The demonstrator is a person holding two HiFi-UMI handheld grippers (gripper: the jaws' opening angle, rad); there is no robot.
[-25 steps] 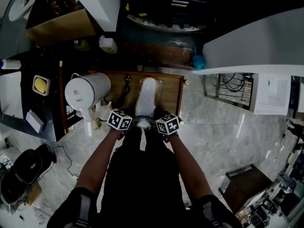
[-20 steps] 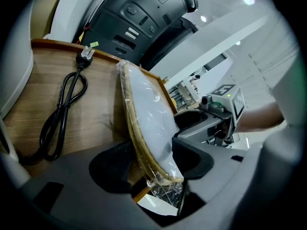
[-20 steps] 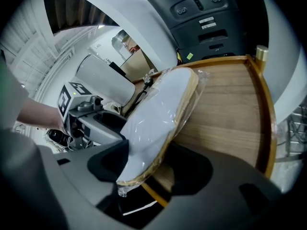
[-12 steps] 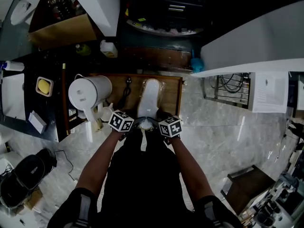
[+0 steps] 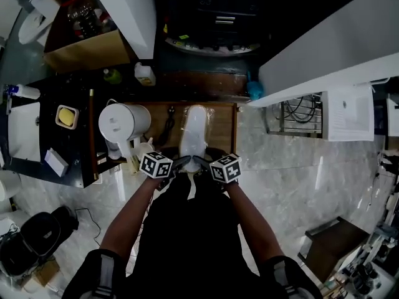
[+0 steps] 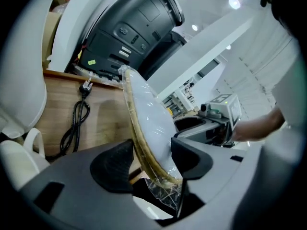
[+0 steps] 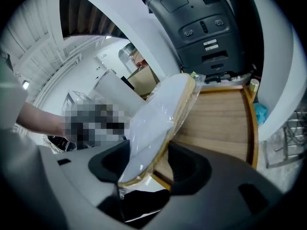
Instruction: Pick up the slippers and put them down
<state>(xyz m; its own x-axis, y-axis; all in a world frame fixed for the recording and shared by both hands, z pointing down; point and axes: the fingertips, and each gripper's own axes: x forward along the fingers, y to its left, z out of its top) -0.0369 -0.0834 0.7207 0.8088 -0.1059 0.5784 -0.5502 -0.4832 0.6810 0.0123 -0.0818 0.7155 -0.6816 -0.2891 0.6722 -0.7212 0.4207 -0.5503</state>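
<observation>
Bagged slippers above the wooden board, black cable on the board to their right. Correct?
No. The black cable lies on the wooden board to the left of the bagged slippers, not the right; the head view shows it.

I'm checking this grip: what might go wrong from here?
The left gripper and right gripper, whose jaws have just been closing, pinch only one end of the plastic-wrapped slippers; the slick wrap may slide out, or the pair may sag. A black cord and a white appliance sit close and might get snagged or knocked.
</observation>
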